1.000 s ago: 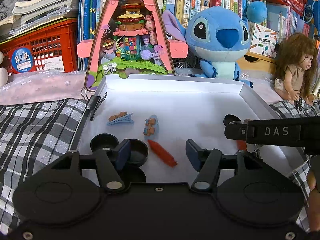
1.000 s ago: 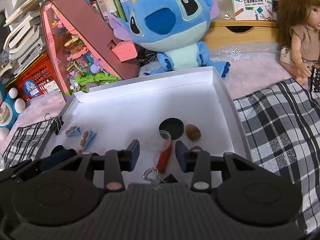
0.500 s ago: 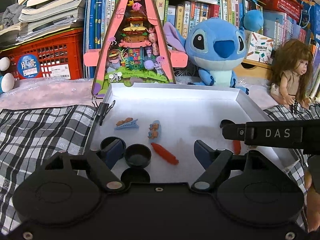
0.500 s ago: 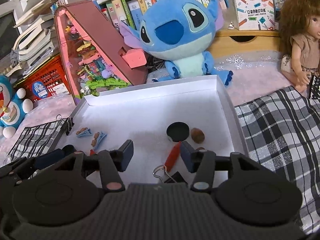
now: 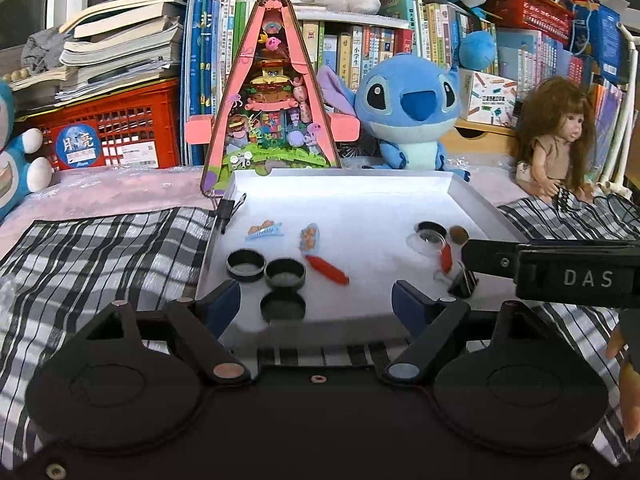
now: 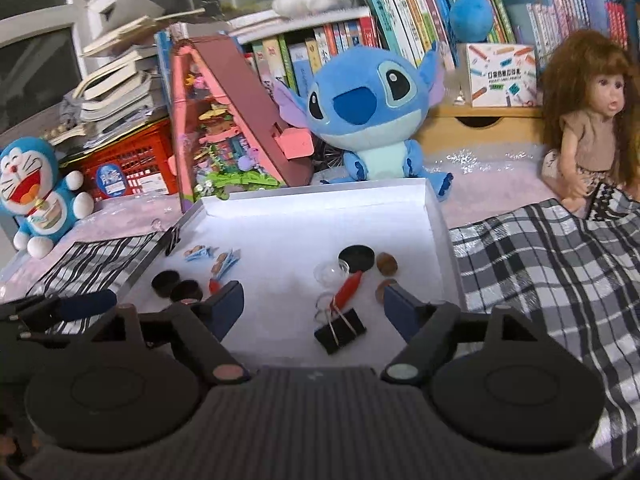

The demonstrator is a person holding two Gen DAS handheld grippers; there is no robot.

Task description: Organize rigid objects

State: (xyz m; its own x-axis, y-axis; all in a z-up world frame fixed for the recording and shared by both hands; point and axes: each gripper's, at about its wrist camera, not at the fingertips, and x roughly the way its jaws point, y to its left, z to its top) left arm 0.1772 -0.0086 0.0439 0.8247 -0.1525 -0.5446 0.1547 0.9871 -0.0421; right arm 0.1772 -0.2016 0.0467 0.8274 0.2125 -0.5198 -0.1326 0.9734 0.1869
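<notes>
We see the black caps (image 5: 264,276) clustered at the tray's (image 5: 344,184) near left, binder clip (image 6: 340,330) near right. Both claws, left (image 5: 316,304) and right (image 6: 314,308), just spread, hold nothing. Clumsy dips could scatter those loose caps.

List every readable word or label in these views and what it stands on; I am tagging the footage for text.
"DAS": right gripper, white letters on its black side.
"月亮": round blue sticker on the red crate.
White box label, white crate label and book spines: print too small or blurred to read.
</notes>
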